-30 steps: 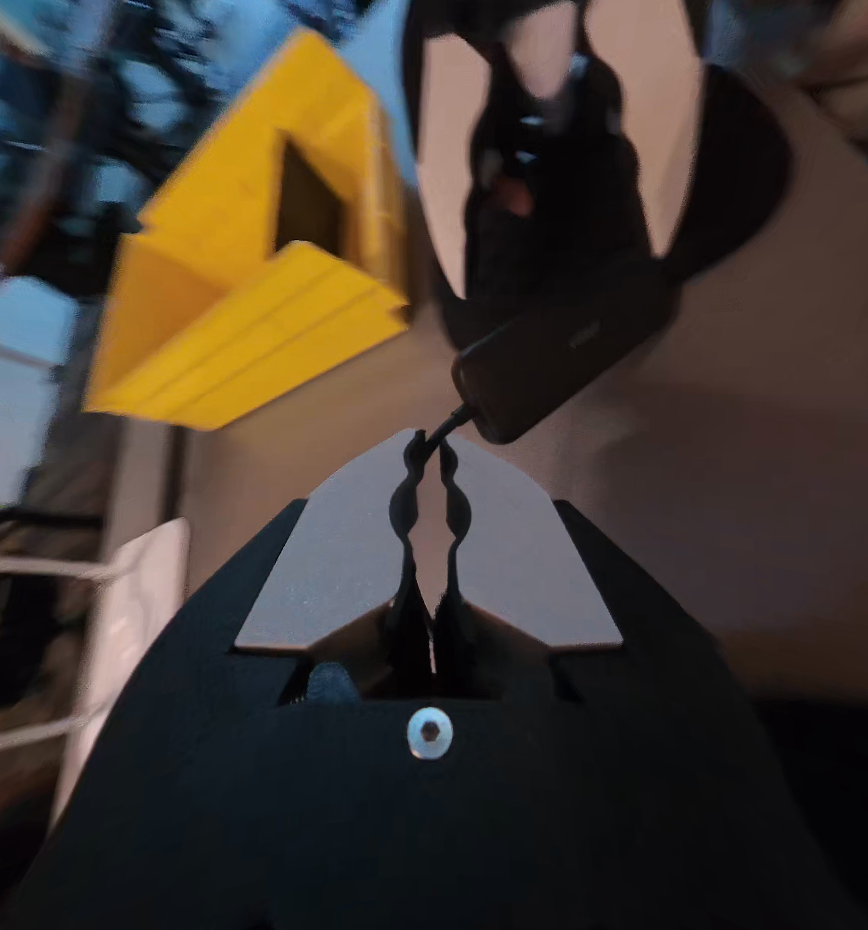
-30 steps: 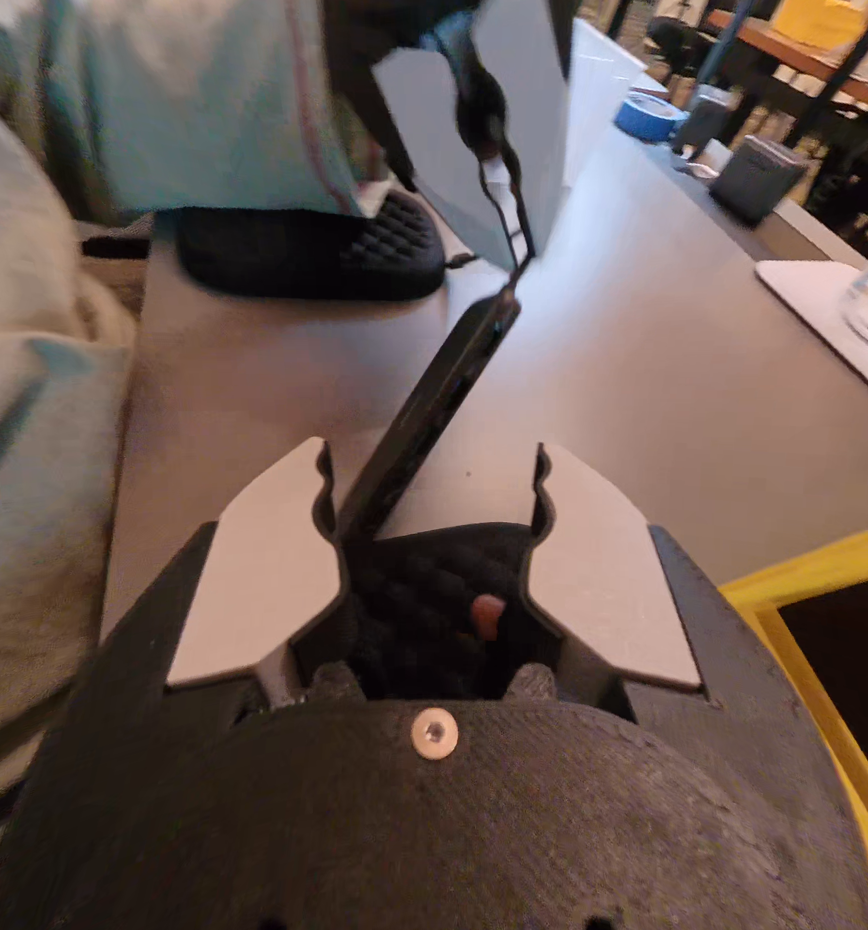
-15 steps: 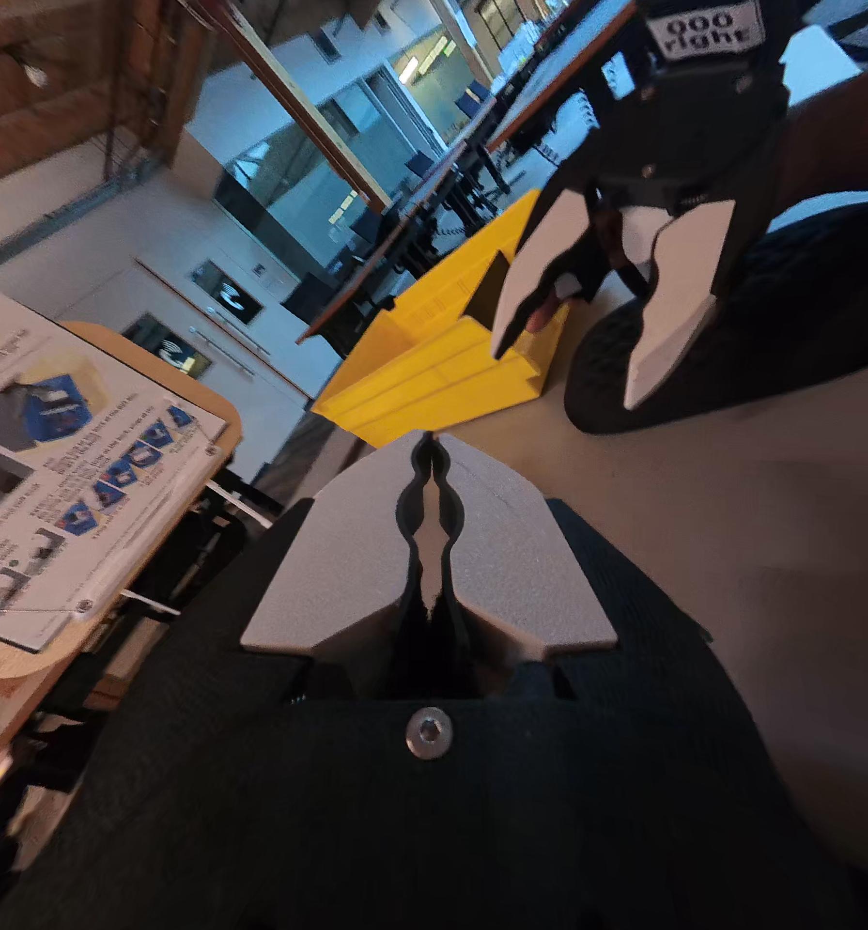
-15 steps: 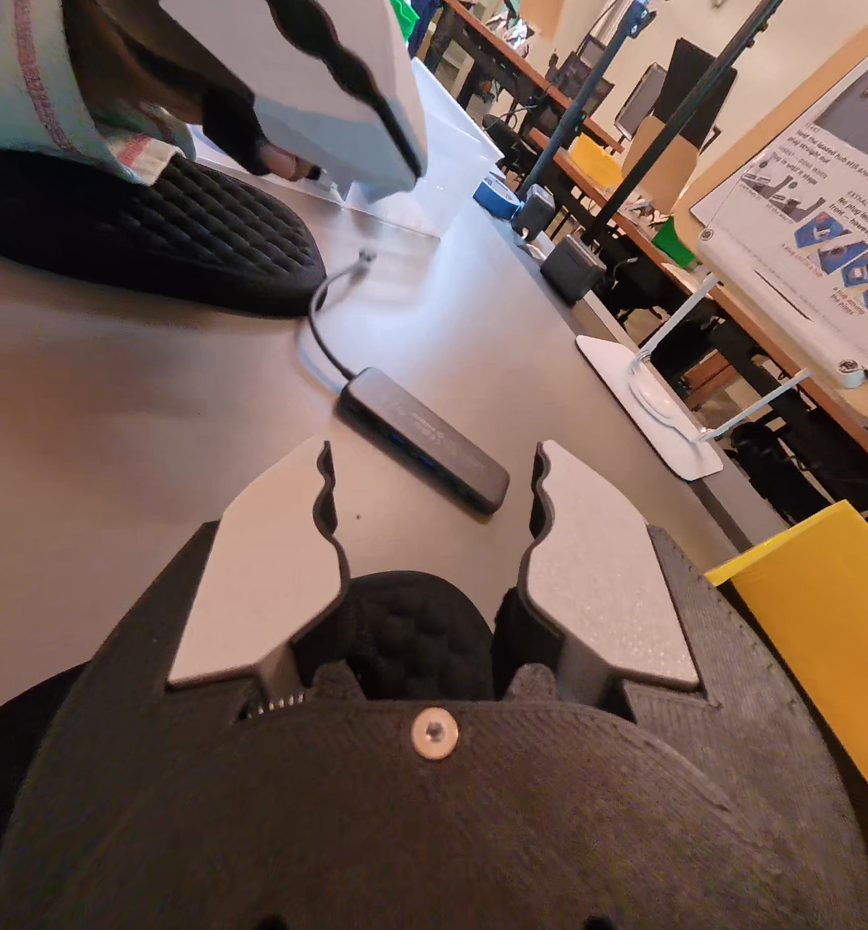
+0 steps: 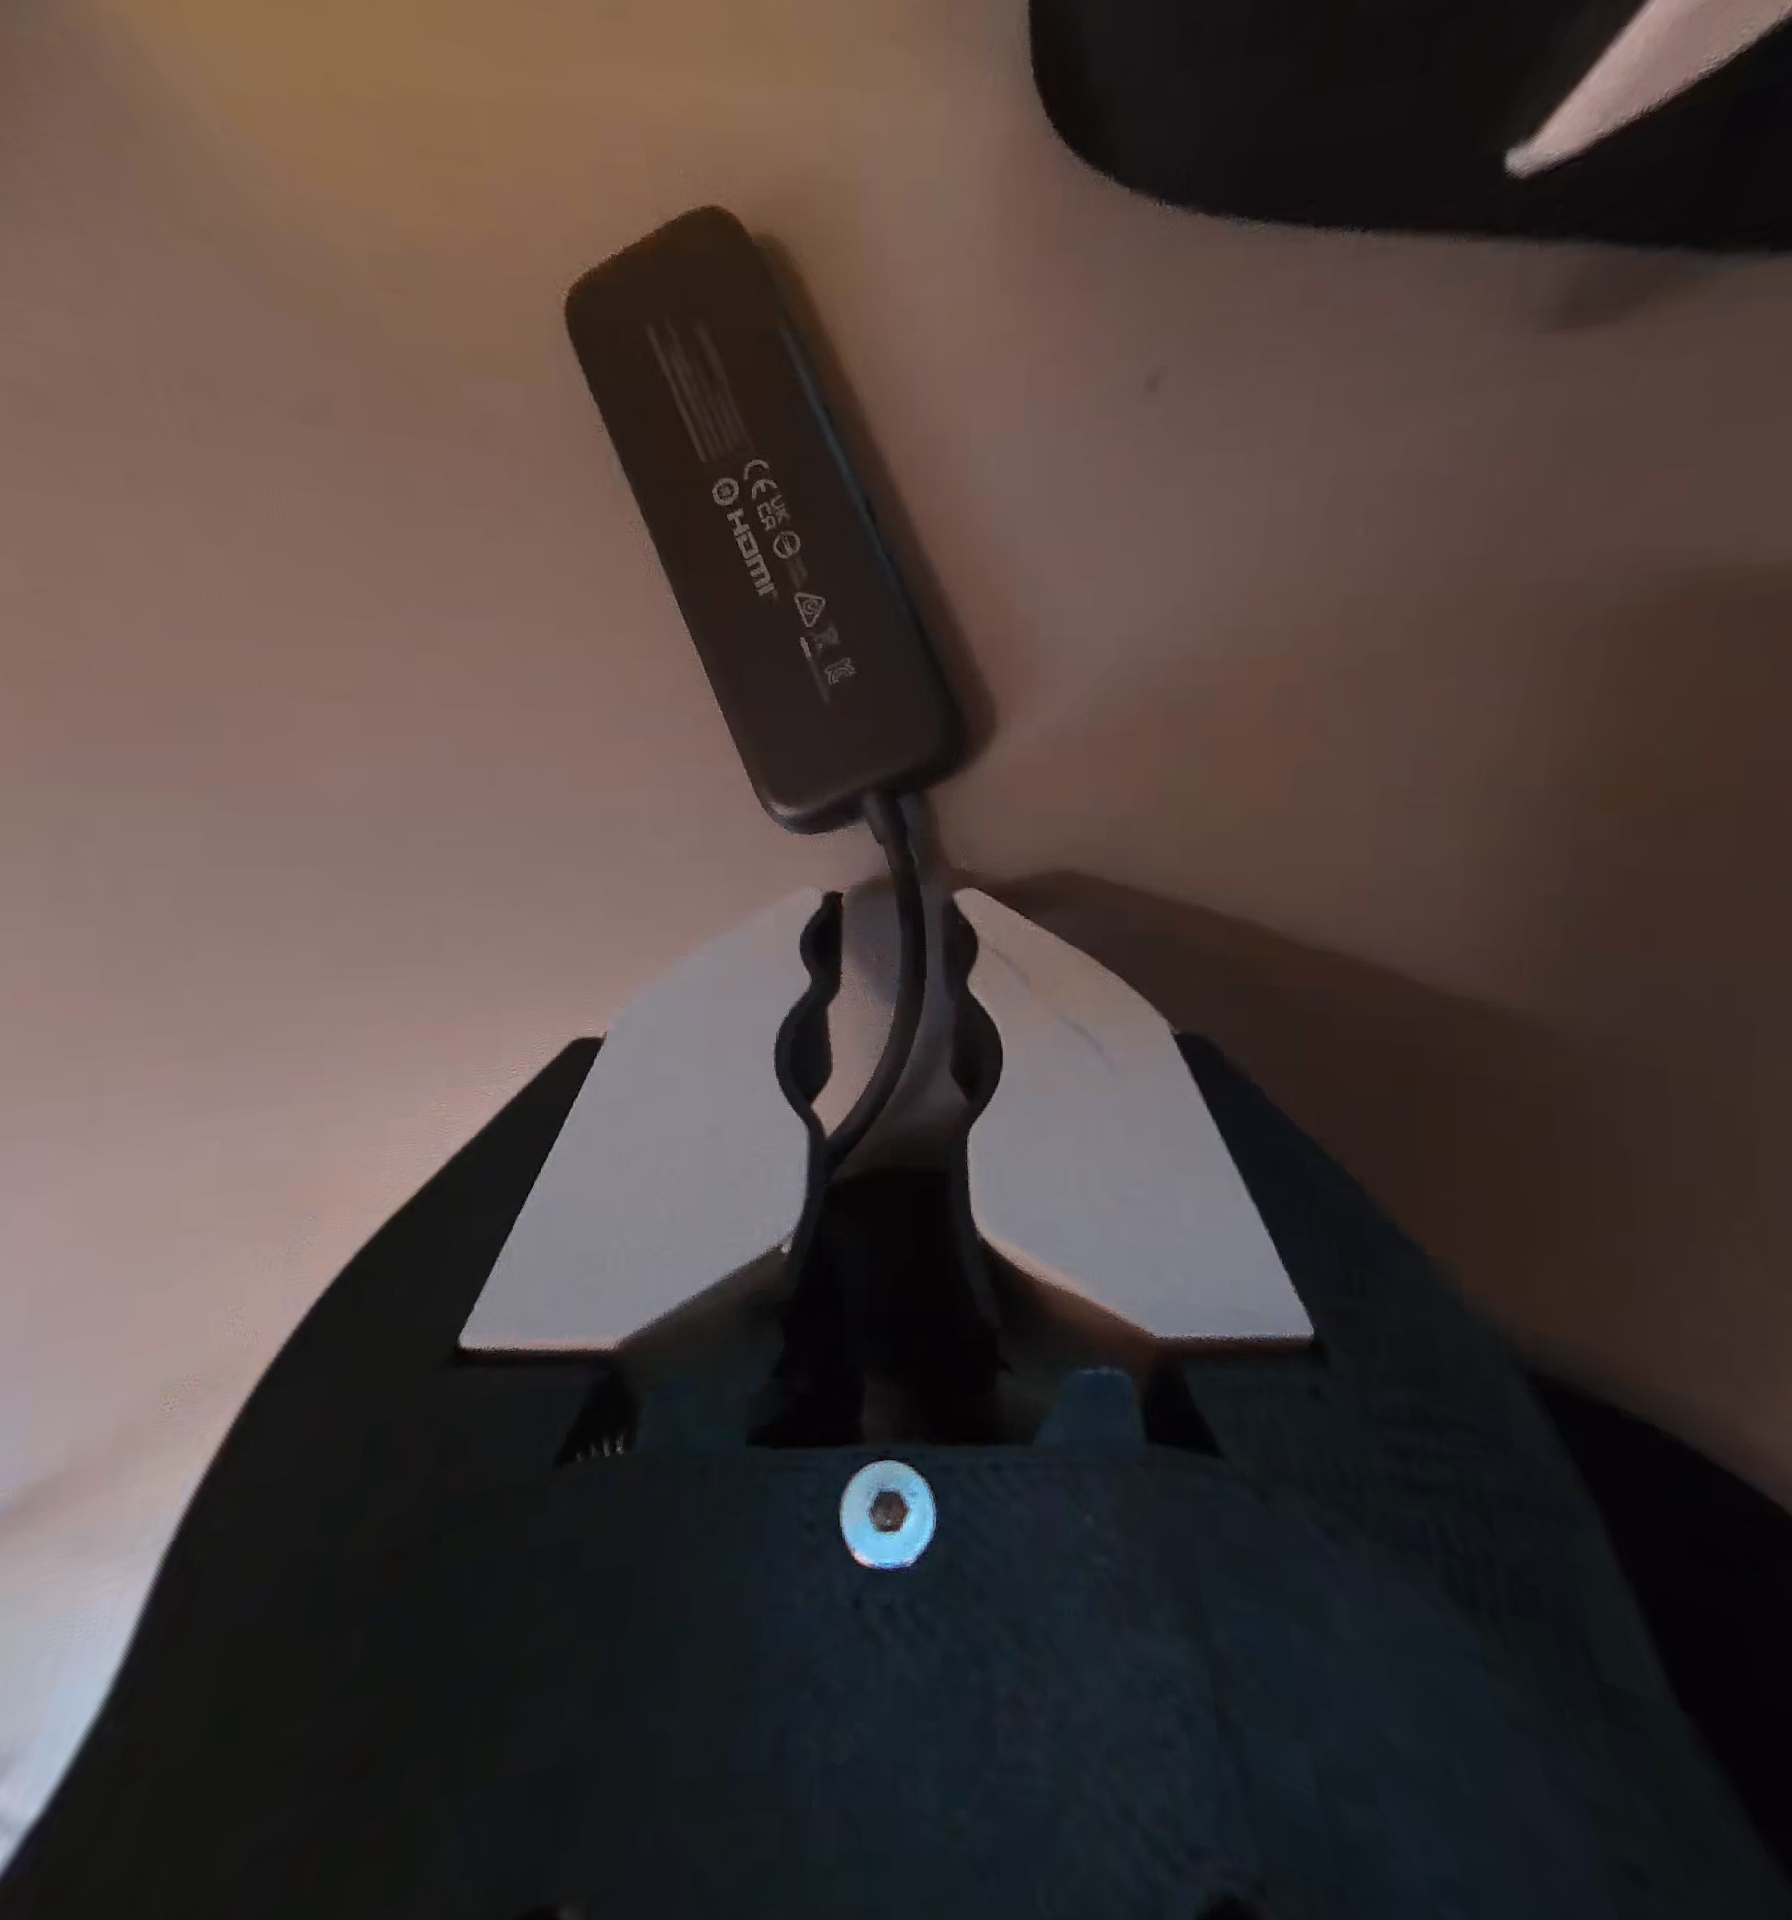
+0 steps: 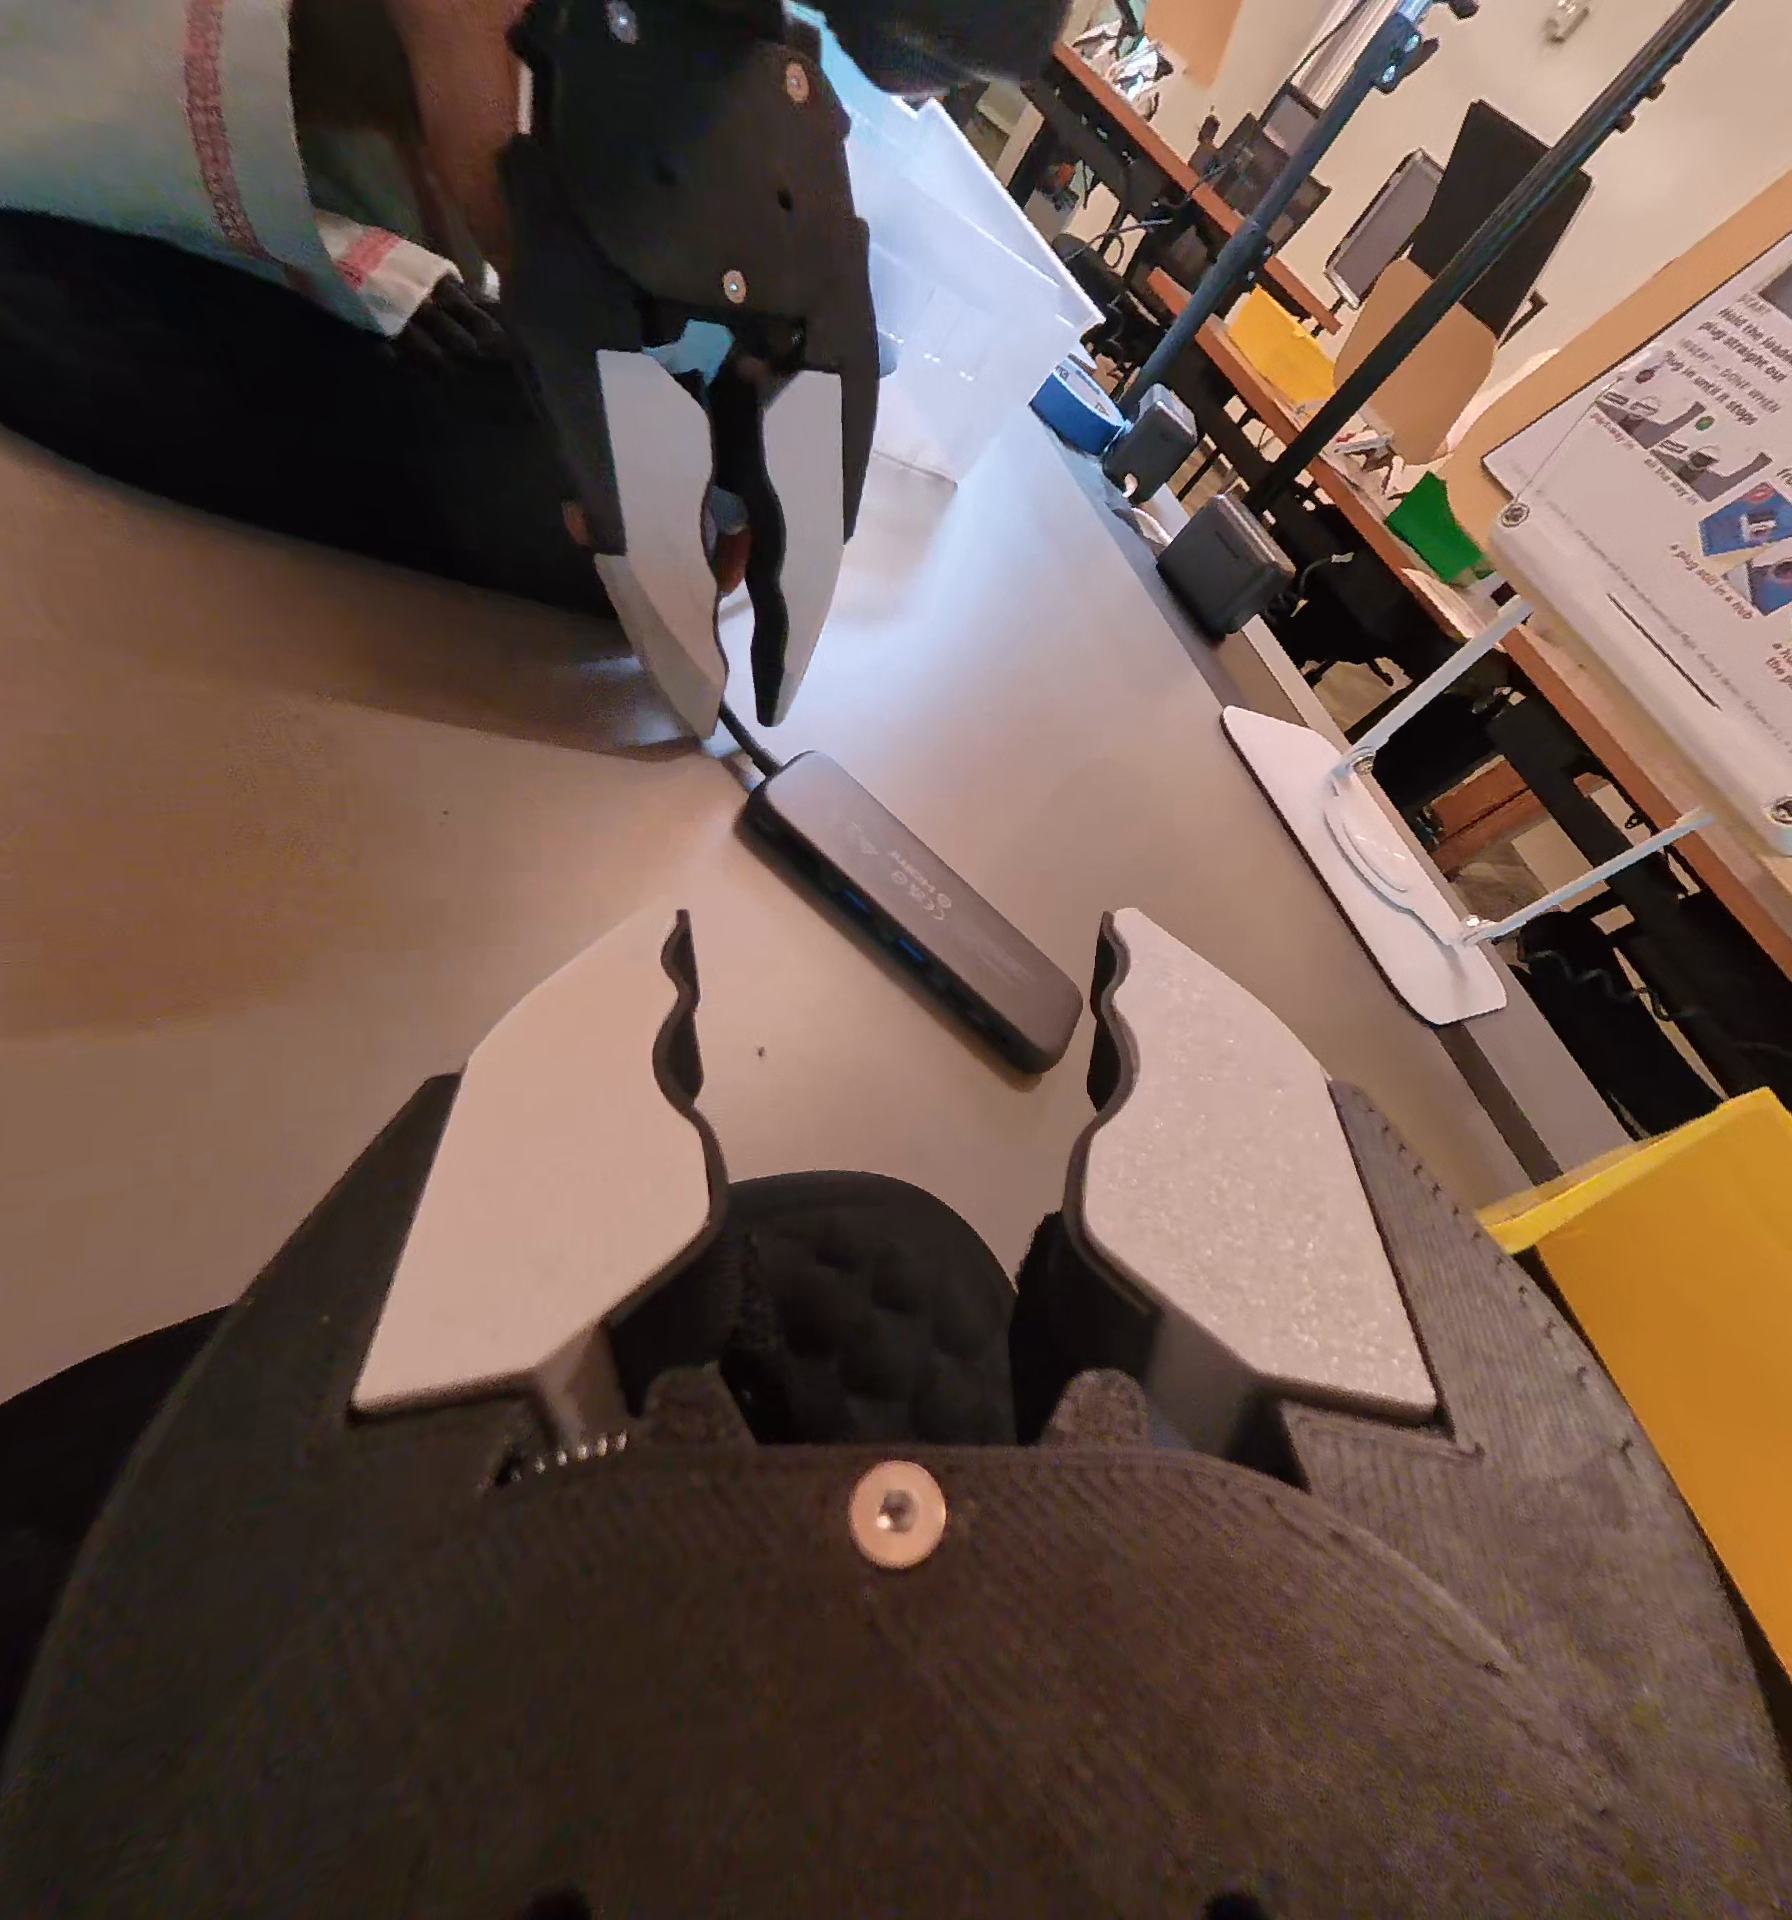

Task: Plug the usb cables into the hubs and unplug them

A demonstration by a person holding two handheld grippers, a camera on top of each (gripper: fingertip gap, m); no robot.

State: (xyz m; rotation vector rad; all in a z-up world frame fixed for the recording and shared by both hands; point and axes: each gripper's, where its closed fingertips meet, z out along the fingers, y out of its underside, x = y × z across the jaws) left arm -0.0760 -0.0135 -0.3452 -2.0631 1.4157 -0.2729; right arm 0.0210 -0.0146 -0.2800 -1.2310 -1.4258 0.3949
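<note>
A black USB hub [image 5: 767,520] lies flat on the grey table, also seen in the right wrist view [image 6: 913,914]. Its short black cable [image 5: 907,997] runs back between my left gripper's fingers. My left gripper [image 5: 892,904] points down at the table with its jaws a little apart, wider than the cable. It straddles the cable just behind the hub, as the right wrist view [image 6: 741,717] also shows. My right gripper [image 6: 897,925] is wide open and empty, low over the table, just short of the hub's near end. One of its fingers [image 5: 1650,94] shows in the left wrist view.
A black padded rest [image 6: 248,416] lies behind the left gripper. A yellow bin [image 6: 1702,1299] stands at the right. A white stand base [image 6: 1370,862], two dark grey blocks [image 6: 1224,561] and a blue tape roll [image 6: 1079,405] line the table's far edge [image 6: 1287,707].
A second ago the left gripper held the cable with the hub hanging in the air. The hub then lay on the table. The left gripper has now come down over the cable, jaws slightly parted.
</note>
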